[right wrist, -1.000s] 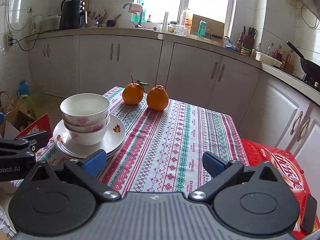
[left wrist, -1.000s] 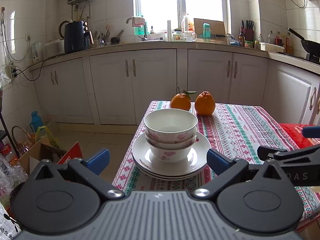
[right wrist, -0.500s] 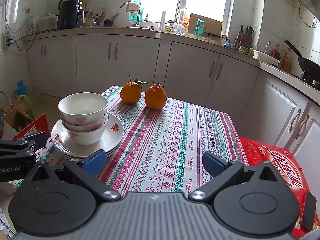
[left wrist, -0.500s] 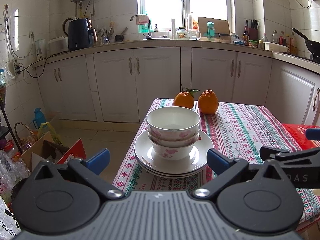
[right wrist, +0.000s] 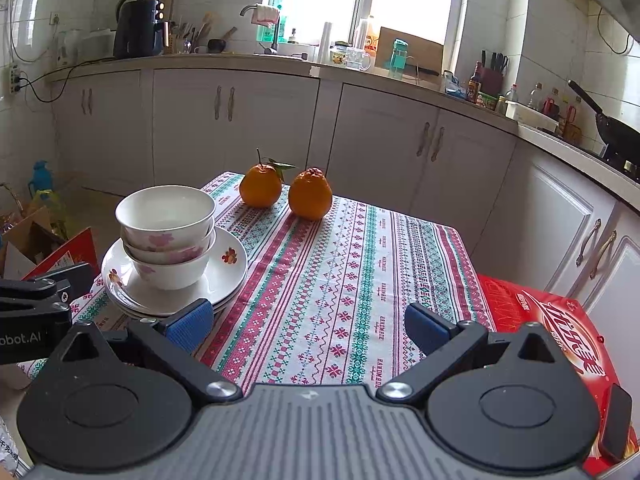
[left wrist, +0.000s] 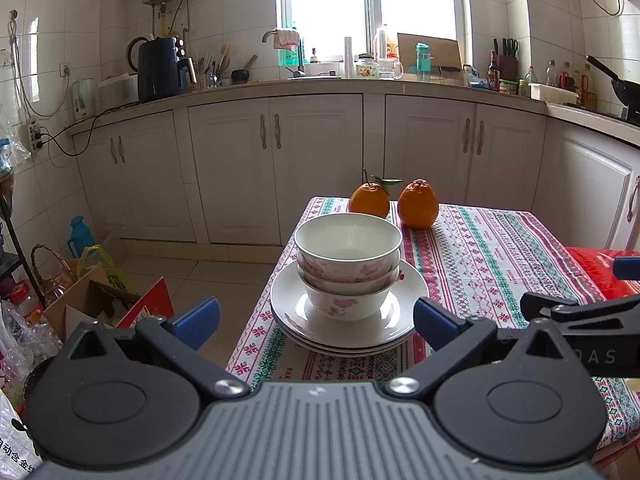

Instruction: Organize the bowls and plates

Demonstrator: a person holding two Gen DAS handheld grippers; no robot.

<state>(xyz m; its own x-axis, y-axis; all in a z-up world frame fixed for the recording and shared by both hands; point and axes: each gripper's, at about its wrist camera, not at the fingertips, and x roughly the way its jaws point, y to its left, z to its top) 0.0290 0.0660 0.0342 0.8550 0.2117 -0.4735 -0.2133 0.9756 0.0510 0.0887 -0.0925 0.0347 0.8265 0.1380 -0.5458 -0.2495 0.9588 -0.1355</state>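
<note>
Three white bowls with pink flowers [left wrist: 348, 258] [right wrist: 168, 232] are nested and stand on a stack of white plates [left wrist: 288, 308] [right wrist: 230, 270] at the near left corner of the table. My left gripper [left wrist: 316, 320] hangs open just short of the stack, its blue pads wider apart than the plates, nothing held. In the right wrist view my right gripper [right wrist: 306, 326] is open over the patterned tablecloth [right wrist: 348, 264], to the right of the stack and holding nothing. Each gripper's black body shows at the edge of the other's view.
Two oranges [left wrist: 370, 200] [left wrist: 418, 209] sit at the table's far edge behind the bowls. A red box [right wrist: 560, 328] lies off the table's right side. Cardboard boxes and bags [left wrist: 100, 300] clutter the floor on the left. White cabinets [left wrist: 276, 168] line the walls behind.
Both cameras have tilted up and drawn back a little, so the stack sits slightly lower in each view. The bowls, plates and oranges have not moved. Both grippers stay open.
</note>
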